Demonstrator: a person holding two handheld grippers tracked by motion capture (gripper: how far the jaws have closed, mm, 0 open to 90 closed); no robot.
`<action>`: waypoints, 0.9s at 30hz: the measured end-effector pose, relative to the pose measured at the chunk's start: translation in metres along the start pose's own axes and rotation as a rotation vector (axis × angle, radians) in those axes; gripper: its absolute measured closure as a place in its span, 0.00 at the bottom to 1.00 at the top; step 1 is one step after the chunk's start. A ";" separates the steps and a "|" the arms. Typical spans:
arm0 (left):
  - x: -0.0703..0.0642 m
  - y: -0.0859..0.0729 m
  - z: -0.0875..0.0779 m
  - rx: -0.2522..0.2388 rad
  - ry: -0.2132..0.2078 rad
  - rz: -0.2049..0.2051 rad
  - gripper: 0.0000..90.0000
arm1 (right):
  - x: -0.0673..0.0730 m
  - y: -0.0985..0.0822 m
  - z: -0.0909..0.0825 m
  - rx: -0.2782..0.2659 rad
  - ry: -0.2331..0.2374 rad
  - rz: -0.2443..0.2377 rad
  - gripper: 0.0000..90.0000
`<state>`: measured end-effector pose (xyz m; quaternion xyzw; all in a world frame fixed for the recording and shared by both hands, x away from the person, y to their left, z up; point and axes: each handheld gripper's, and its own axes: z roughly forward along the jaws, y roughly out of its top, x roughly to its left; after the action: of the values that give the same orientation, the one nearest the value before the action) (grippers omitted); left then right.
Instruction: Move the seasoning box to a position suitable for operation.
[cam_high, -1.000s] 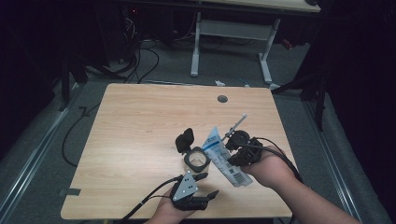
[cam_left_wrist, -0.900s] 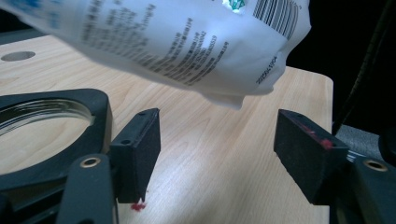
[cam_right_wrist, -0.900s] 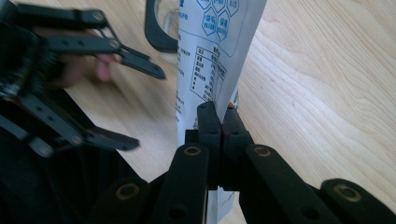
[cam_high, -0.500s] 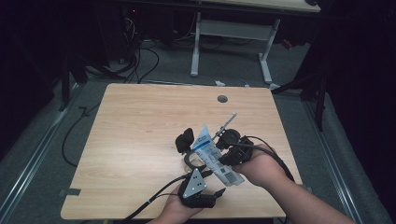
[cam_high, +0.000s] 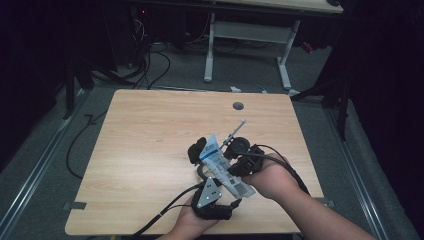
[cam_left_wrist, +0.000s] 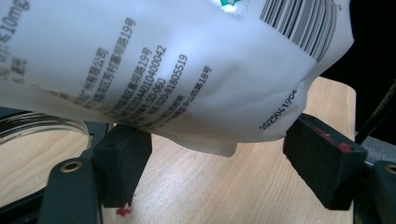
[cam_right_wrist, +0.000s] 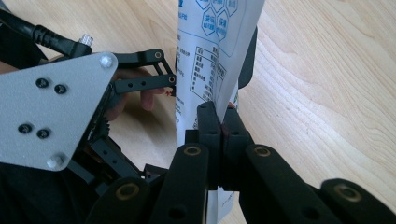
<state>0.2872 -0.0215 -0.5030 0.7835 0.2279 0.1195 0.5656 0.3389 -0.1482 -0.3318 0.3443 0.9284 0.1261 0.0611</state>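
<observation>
Your right gripper (cam_right_wrist: 219, 135) is clamped on the white printed pouch (cam_right_wrist: 205, 60), and since a second ago it has carried the pouch a little toward the left gripper (cam_left_wrist: 215, 158). That one stands open with the pouch between its pads (cam_left_wrist: 322, 158), not pressing yet, so you can soon take it there.

The pouch (cam_high: 222, 167) hangs above the table (cam_high: 150, 135), between left gripper (cam_high: 200, 150) and right gripper (cam_high: 235, 165).

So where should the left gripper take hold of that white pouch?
On the pouch's free lower edge, coming from below. In the left gripper view that edge hangs between the open left gripper, while the right gripper is shut on the pouch's other end, holding it off the table.
</observation>
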 end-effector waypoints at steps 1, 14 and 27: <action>0.000 0.000 0.000 0.000 0.000 0.000 0.27 | 0.000 0.000 0.000 0.000 0.000 0.000 1.00; -0.004 0.001 0.000 0.014 0.030 0.036 0.48 | -0.002 -0.001 0.001 -0.010 -0.003 0.009 1.00; -0.007 0.002 -0.002 0.004 0.016 0.065 0.60 | -0.007 -0.005 0.002 0.003 -0.020 0.018 1.00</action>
<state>0.2807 -0.0236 -0.5003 0.7906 0.2073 0.1436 0.5581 0.3410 -0.1561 -0.3349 0.3538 0.9248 0.1218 0.0689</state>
